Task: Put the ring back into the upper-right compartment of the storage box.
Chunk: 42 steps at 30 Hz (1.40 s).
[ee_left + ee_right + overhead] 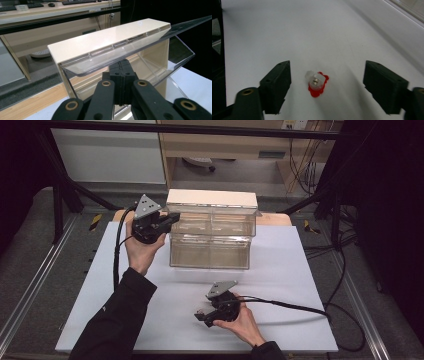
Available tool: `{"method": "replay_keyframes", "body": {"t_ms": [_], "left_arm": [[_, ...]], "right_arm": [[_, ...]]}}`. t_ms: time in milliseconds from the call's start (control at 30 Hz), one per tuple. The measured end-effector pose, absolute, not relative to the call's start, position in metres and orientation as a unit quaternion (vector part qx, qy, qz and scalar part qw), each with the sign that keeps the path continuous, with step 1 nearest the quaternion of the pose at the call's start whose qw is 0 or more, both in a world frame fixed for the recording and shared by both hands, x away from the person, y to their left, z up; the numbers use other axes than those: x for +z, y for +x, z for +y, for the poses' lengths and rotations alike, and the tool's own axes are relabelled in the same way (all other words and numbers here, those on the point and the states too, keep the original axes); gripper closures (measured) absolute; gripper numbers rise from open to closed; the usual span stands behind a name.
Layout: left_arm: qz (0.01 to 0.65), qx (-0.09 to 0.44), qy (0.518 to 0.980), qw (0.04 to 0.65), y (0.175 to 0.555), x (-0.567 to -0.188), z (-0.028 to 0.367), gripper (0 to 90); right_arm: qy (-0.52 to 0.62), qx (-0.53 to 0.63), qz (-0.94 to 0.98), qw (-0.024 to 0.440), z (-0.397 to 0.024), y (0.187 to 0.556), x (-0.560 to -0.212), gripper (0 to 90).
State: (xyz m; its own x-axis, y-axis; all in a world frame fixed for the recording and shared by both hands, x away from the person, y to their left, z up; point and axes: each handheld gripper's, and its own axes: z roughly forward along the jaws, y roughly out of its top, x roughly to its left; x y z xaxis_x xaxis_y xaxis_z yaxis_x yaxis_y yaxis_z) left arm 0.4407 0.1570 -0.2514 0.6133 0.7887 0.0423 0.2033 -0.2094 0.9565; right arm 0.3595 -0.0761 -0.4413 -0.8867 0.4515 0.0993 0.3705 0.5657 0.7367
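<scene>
Fingers of your right gripper stand apart, untouching, around the small red flower-shaped piece with a clear plastic cap on the white worktop; your left gripper's are closed, empty.

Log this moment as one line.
left gripper: shut at clear organiser flap | right gripper: open around small red-and-white piece | white table

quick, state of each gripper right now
left gripper: closed, pinching the clear flap of the storage box.
right gripper: open, holding nothing, the small red and white piece lying between its jaws.
</scene>
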Motion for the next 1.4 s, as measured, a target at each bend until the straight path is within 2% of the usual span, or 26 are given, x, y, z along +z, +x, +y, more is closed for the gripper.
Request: {"method": "replay_keyframes", "body": {"t_ms": [100, 167, 367, 700, 1400], "left_arm": [[0.342, 0.277, 0.727, 0.527, 0.441, -0.251, 0.157, 90.0], [0.342, 0.278, 0.727, 0.527, 0.441, -0.251, 0.157, 90.0], [0.343, 0.278, 0.726, 0.528, 0.441, -0.252, 0.157, 90.0], [0.342, 0.278, 0.726, 0.528, 0.441, -0.252, 0.157, 90.0], [0.341, 0.278, 0.726, 0.529, 0.442, -0.252, 0.156, 90.0]], "right_arm": [[0.225, 0.405, 0.885, 0.048, -0.073, 0.359, -0.443, 33.7], [0.219, 0.403, 0.887, 0.053, -0.072, 0.358, -0.444, 41.8], [0.204, 0.395, 0.894, 0.053, -0.071, 0.355, -0.449, 55.1], [0.194, 0.383, 0.902, 0.054, -0.071, 0.354, -0.452, 67.7], [0.197, 0.386, 0.9, 0.046, -0.074, 0.353, -0.445, 72.2]]}}
